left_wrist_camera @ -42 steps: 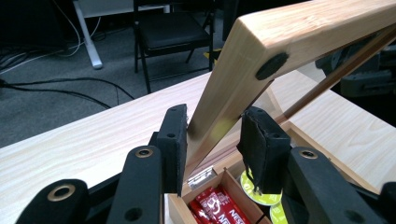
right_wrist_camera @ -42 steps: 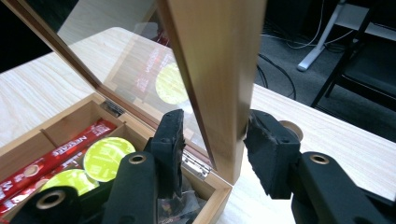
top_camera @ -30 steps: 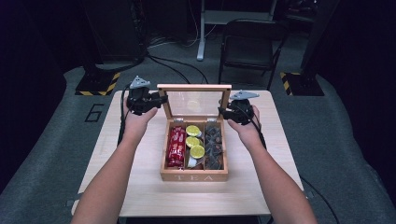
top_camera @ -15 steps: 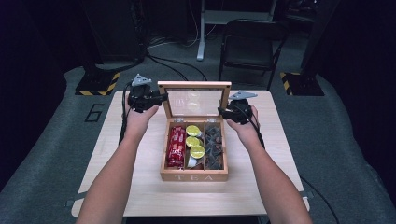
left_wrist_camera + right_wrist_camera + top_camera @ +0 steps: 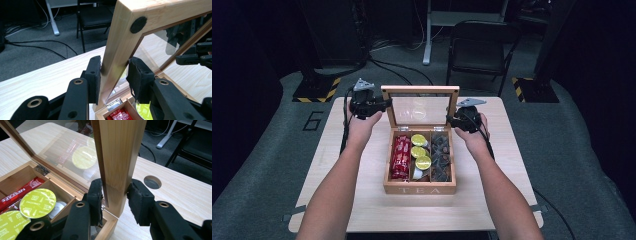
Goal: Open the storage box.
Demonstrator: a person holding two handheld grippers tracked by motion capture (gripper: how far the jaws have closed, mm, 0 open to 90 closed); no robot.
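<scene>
I am pinching the left side rail of the glass-paned wooden lid [image 5: 120, 50] with my left gripper [image 5: 113, 75], its black pads pressed on both faces of the rail. My right gripper [image 5: 115, 196] has just been closing, and its jaws are now clamping the lid's right side rail near the hinge end. In the high view the left gripper [image 5: 371, 104] is sitting at nine o'clock of the upright lid [image 5: 420, 91] and the right gripper [image 5: 462, 120] at three o'clock. The lid is standing open at twelve o'clock of the light wooden tea box [image 5: 419, 189], which is resting mid-table on the pale wooden table [image 5: 337, 200]. Inside, red sachets [image 5: 400, 156] are lying at nine o'clock, lime-green round capsules [image 5: 420, 151] in the centre compartment, and dark wrapped pieces [image 5: 442, 156] at three o'clock.
</scene>
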